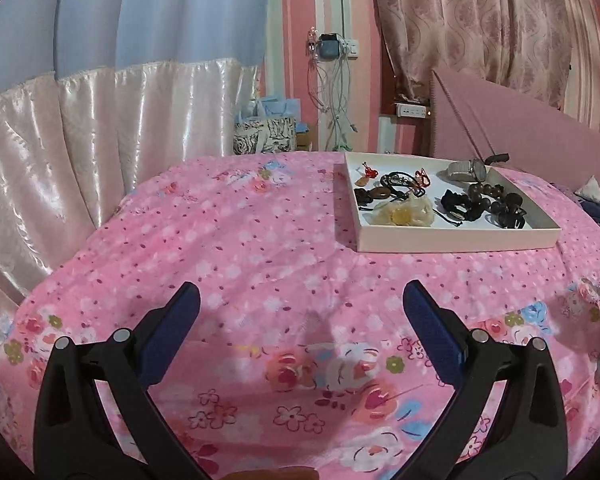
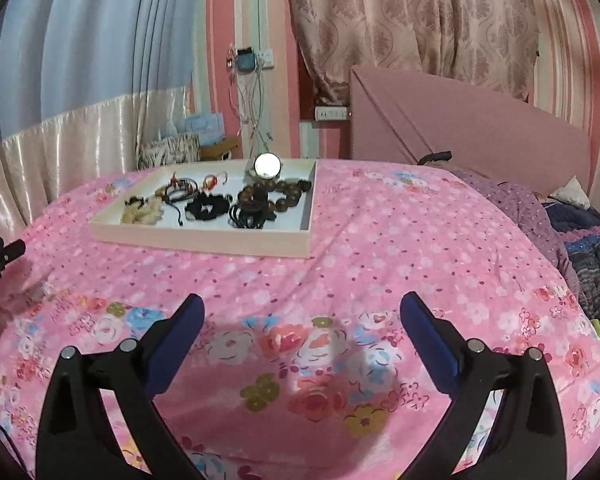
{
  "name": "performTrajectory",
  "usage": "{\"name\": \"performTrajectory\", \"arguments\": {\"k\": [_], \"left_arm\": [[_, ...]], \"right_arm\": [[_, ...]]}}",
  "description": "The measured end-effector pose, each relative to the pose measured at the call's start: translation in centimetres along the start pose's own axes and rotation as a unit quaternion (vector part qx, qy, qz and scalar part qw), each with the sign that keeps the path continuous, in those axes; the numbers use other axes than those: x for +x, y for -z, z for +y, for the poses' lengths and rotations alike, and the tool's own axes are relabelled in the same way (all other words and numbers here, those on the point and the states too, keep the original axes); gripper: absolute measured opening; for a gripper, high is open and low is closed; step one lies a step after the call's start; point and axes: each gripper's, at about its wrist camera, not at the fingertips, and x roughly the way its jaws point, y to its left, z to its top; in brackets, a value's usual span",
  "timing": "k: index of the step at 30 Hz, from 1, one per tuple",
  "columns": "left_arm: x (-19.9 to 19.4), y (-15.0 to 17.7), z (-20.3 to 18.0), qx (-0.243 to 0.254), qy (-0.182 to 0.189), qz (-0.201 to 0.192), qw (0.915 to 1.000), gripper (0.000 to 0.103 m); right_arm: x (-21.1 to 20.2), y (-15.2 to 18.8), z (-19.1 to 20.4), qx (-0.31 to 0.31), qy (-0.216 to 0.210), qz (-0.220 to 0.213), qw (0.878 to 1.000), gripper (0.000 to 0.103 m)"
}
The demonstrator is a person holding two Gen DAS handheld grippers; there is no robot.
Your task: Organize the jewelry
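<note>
A shallow white tray (image 1: 456,237) (image 2: 204,240) rests on the pink flowered bedspread. It holds a mixed heap of jewelry: a dark wooden bead bracelet (image 1: 496,196) (image 2: 284,192), a black scrunchie (image 1: 456,200) (image 2: 206,206), a cream scrunchie (image 1: 404,212) (image 2: 144,212), a metal-band watch (image 1: 470,170) (image 2: 267,166), black cords and small red clips (image 1: 420,176). My left gripper (image 1: 300,300) hovers open over bare bedspread, short and left of the tray. My right gripper (image 2: 302,312) is also open and empty, below the tray's near edge.
The bedspread (image 1: 240,240) slopes off at the left toward shiny cream curtains (image 1: 60,140). A pink headboard (image 2: 460,128) and crumpled purple and blue bedding (image 2: 572,232) lie to the right. Bags (image 1: 266,134) and hanging cables (image 1: 332,92) stand by the striped wall.
</note>
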Motion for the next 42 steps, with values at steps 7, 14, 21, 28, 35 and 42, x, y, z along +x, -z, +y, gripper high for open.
{"name": "performTrajectory", "arguments": {"k": [7,14,21,28,35,42], "left_arm": [[-0.4,0.2,-0.3,0.005,-0.006,-0.014,0.9999,0.100],[-1.1,0.2,-0.7,0.017,-0.016,-0.030,0.9993,0.100],[-1.3,0.2,-0.5,0.010,-0.018,-0.034,0.9992,0.100],[-1.3,0.2,-0.4,0.008,-0.020,-0.036,0.9991,0.100],[-1.3,0.2,-0.4,0.009,-0.020,-0.037,0.9991,0.100],[-1.3,0.2,-0.4,0.009,-0.020,-0.037,0.9991,0.100]], "right_arm": [[0.0,0.1,-0.7,0.017,0.005,-0.001,1.000,0.098],[-0.6,0.1,-0.1,0.005,0.027,-0.015,0.999,0.101],[-0.6,0.1,-0.5,0.015,0.023,-0.010,1.000,0.101],[-0.5,0.0,-0.6,0.013,0.024,-0.010,1.000,0.101],[-0.5,0.1,-0.6,0.012,0.026,-0.010,1.000,0.101],[-0.5,0.1,-0.8,0.013,0.028,-0.009,0.999,0.101]]}}
